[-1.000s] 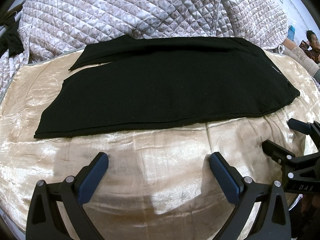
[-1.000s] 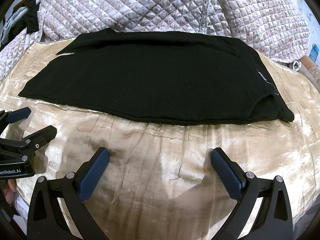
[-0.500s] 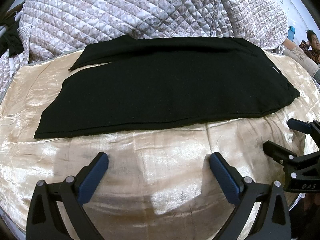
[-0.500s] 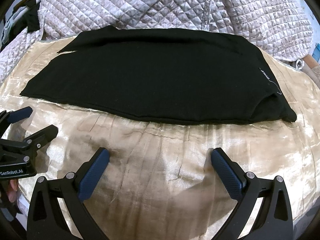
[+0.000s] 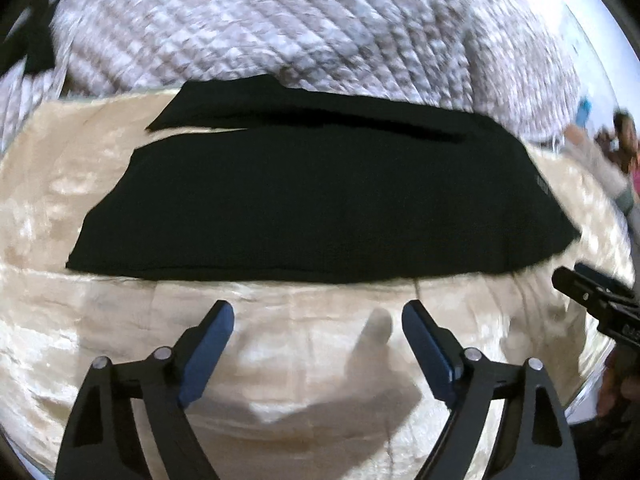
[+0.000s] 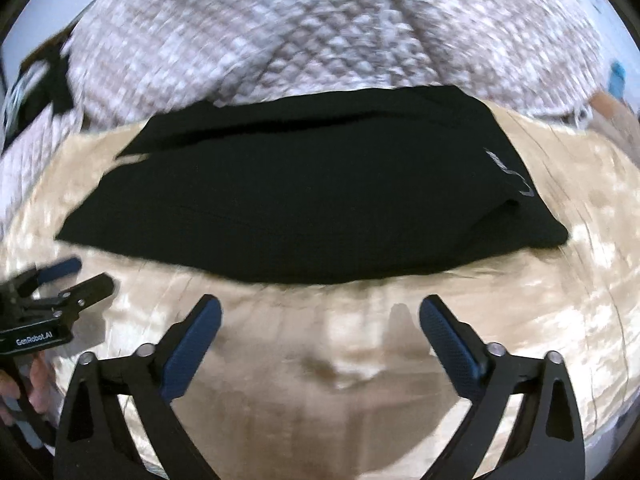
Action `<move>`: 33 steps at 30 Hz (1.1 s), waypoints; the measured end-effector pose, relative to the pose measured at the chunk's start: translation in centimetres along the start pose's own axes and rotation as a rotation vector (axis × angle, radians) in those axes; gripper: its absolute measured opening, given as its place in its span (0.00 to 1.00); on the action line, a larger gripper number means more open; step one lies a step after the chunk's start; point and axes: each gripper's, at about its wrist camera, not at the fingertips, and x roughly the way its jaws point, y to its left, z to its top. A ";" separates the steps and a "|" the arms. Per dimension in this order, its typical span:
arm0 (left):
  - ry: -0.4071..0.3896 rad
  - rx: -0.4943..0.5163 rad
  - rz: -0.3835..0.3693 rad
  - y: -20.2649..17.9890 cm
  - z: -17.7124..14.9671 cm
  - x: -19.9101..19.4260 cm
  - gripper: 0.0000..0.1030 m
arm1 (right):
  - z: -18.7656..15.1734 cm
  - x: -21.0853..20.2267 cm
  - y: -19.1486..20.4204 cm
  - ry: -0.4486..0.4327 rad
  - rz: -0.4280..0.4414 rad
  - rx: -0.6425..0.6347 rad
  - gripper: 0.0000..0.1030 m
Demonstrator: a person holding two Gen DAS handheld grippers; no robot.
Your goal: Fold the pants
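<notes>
1. Left gripper (image 5: 318, 320): jaws apart with nothing between them, only bare golden bedspread (image 5: 304, 364) under the blue pads. They have just been closing a little. The left wrist view is motion-blurred.

2. Black pants (image 5: 316, 204): ahead of the left gripper, past its fingertips and apart from them, lying flat across the bedspread. They look already doubled leg over leg (judging by the second layer showing along the far edge). The hem end lies ahead-left of this gripper, the thicker waist end ahead-right.

3. Quilted blanket (image 5: 320, 28): heaped beyond the pants, at their far edge.

4. Right gripper (image 6: 320, 316): alongside the left one, likewise parted and empty over the bedspread, its jaws also just closing slightly. From here the near edge of the pants (image 6: 312, 208) lies just ahead of the tips, not touched. A pale printed logo (image 6: 508, 176) sits near the waist end, ahead-right.

5. Step in hand, as I judge it: the lengthwise fold is done and both grippers are approaching for the crosswise fold.

6. Next move calls for each gripper to pinch one end through both layers, most likely at the hem end, and carry it over toward the waist. Thin knit may slip, so the pads must close on both layers at once.
</notes>
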 end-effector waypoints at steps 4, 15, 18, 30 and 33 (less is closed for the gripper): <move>-0.021 -0.126 -0.032 2.7 0.8 -0.1 0.84 | 0.9 0.4 -3.9 0.017 0.033 0.168 0.87; -0.064 -0.375 -0.080 8.2 2.5 1.8 0.68 | 3.5 3.0 -12.1 -0.054 0.139 0.542 0.72; -0.077 -0.379 -0.067 8.7 2.9 2.1 0.60 | 4.2 3.3 -13.1 -0.090 0.169 0.597 0.71; -0.069 -0.400 0.024 10.3 4.1 2.7 0.03 | 4.6 3.9 -15.5 -0.119 0.123 0.696 0.05; -0.087 -0.374 0.017 9.9 4.3 1.1 0.03 | 5.4 2.7 -15.2 -0.136 0.153 0.687 0.04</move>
